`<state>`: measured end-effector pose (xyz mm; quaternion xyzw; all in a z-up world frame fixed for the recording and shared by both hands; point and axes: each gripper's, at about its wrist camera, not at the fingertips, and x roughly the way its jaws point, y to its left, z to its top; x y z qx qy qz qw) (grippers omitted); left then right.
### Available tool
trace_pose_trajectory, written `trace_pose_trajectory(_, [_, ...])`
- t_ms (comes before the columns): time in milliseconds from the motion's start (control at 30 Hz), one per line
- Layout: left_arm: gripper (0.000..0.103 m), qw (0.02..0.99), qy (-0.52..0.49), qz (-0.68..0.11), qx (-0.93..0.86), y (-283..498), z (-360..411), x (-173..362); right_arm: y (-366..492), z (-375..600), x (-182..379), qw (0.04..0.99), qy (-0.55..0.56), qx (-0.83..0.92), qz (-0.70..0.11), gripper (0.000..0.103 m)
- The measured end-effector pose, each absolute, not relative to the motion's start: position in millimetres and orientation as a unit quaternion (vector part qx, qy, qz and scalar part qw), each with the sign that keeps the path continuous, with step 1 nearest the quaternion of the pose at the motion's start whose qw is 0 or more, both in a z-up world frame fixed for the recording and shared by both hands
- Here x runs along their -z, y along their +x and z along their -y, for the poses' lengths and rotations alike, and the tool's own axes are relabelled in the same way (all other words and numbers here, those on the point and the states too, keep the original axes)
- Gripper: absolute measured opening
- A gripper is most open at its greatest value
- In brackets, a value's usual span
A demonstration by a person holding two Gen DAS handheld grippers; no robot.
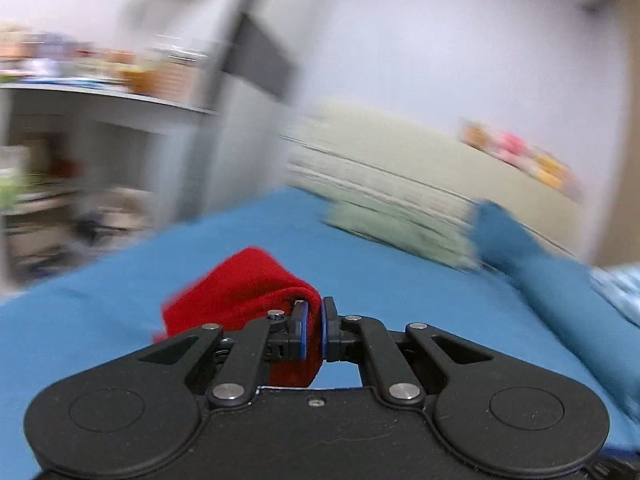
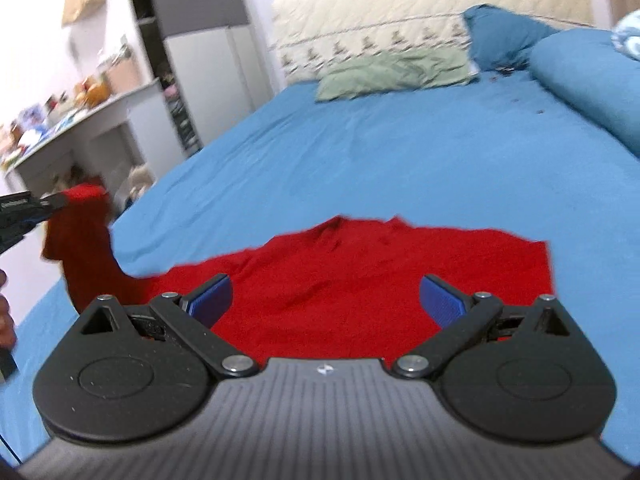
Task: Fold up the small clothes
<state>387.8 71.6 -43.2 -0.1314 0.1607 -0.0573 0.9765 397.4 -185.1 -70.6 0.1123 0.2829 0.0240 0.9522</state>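
Note:
A small red garment (image 2: 360, 280) lies spread on the blue bed sheet (image 2: 380, 152). My left gripper (image 1: 314, 312) is shut on one end of the red garment (image 1: 240, 288) and holds it lifted off the bed. In the right wrist view that lifted end (image 2: 80, 232) hangs at the far left from the left gripper (image 2: 48, 204). My right gripper (image 2: 326, 292) is open and empty, just above the flat middle of the garment.
A green pillow (image 2: 396, 72), a cream patterned pillow (image 2: 368, 36) and blue pillows (image 2: 580, 72) lie at the head of the bed. A white desk (image 2: 80, 120) with clutter and a wardrobe (image 2: 200, 40) stand left of the bed.

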Motion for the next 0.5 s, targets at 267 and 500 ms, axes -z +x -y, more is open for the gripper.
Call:
trace_pose_trajectory(267, [0.006, 0.938, -0.036, -0.284, 0.198, 424.5, 88.5, 138.9, 393.7, 226.0, 86.2, 0.944, 0.126, 0.041, -0.303, 0.103])
trace_pose_trajectory(500, [0.012, 0.919, -0.001, -0.332, 0.214, 423.2, 107.1, 185.8, 397.9, 228.4, 119.1, 0.935, 0.126, 0.042, -0.329, 0.103])
